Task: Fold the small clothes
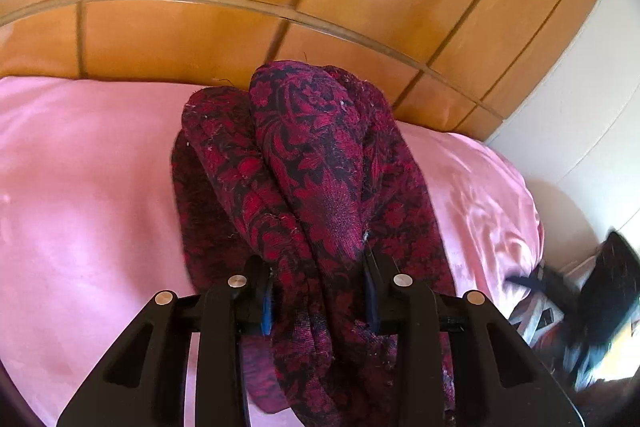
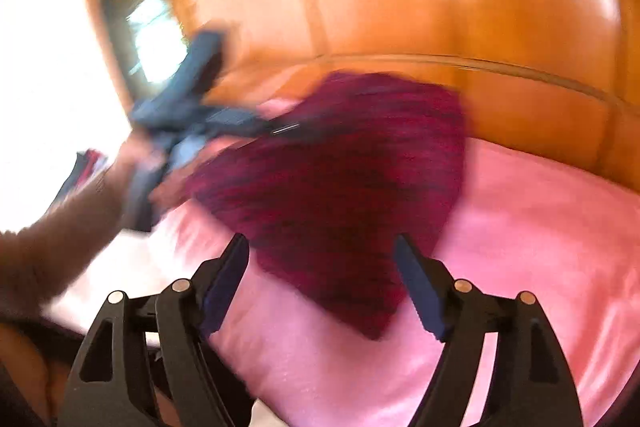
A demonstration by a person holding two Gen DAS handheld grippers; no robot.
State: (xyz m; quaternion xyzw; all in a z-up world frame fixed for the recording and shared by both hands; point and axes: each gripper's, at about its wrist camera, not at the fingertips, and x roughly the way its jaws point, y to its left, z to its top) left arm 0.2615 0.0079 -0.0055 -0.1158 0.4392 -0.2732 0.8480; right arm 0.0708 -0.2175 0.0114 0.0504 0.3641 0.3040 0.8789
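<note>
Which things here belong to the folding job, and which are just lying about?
Belong:
- patterned red-and-black garment
- left claw, shut on it
- right claw, open
- pink bed cover, the work surface

Lying about:
- wooden headboard
- dark patterned item beside the bed

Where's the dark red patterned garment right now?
In the left wrist view, the garment is bunched between the left gripper fingers, over the pink sheet.

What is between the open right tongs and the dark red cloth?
Only bare pink sheet, in the right wrist view; the right tongs stand open before the dark red cloth.
</note>
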